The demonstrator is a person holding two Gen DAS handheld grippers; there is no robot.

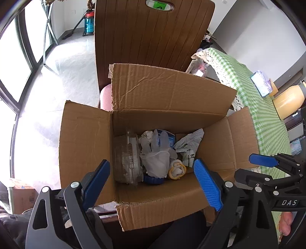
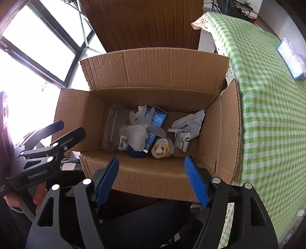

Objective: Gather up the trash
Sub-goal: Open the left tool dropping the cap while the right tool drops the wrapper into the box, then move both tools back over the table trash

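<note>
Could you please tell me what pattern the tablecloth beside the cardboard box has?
The tablecloth is a green-and-white check with a lace edge, clearest in the right wrist view.

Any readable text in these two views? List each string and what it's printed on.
"DAS" – on the right gripper body, left wrist view.
"GenRobot.AI" – on the left gripper body, right wrist view.
"mucun" – on the green label seen through the chair handle slot; blurry, uncertain.
Blue carton in the cardboard box: white print, too small to read.
Barcode sticker: unreadable.
</note>
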